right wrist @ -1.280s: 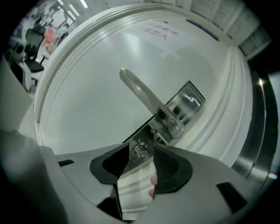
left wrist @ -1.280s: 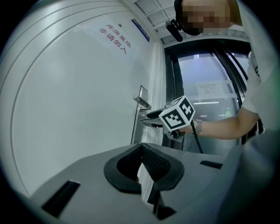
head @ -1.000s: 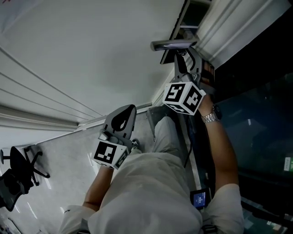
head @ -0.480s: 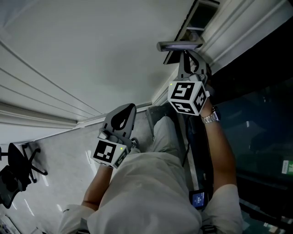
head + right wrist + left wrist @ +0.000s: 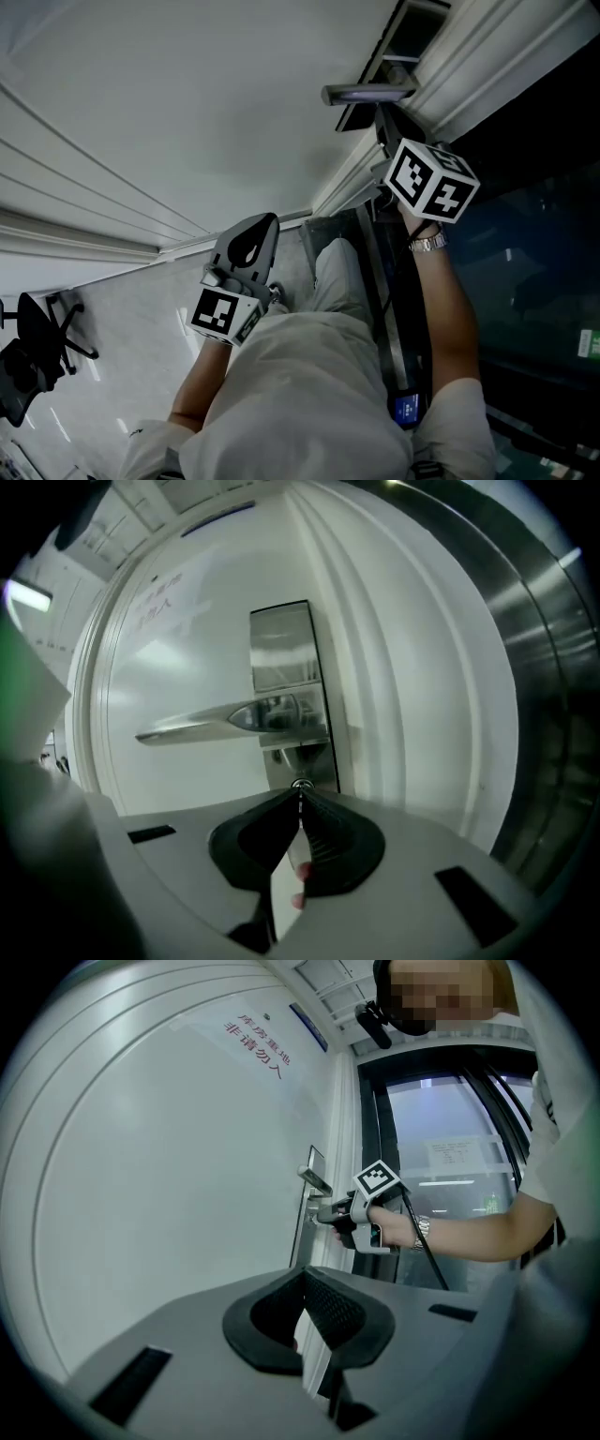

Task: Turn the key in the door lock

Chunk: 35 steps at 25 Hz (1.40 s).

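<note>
At the edge of the white door, just below the silver lever handle on its brushed steel lock plate, the right gripper has its jaws pressed together on the small silver key. Only a little bright metal of the key shows at the jaw tips, right against the plate, so the key sits in the lock under the handle. Compared with a second ago, this gripper has rolled about its own axis. In the head view its black-and-white marker cube then sat lower and further left, in line with the gripper body under the handle. It now stands up and to the right, beside the dark glass, with different faces turned to the camera, and the wrist with the metal watch has turned with it. The gripper itself has hardly left the lock. The left gripper is where it was, held level away from the door, above the pale floor, its jaws closed with nothing between them. From its own view the right gripper can be seen against the lock plate.
</note>
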Each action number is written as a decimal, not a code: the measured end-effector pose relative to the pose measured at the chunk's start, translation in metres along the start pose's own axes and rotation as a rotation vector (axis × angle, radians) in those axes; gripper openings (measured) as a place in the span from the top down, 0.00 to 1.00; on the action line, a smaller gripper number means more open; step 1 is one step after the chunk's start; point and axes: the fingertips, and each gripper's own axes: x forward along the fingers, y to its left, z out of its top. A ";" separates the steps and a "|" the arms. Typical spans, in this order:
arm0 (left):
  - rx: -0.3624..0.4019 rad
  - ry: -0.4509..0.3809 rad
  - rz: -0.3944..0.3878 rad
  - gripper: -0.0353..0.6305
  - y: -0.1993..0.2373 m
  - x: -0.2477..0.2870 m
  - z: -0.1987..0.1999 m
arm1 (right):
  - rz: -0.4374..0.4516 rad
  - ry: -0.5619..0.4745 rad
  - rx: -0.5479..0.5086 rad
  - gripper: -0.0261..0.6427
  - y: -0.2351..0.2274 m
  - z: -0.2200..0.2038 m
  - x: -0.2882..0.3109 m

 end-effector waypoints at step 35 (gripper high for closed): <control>0.014 0.026 -0.059 0.94 -0.023 0.017 -0.005 | -0.141 -0.042 -0.772 0.72 0.009 0.000 -0.018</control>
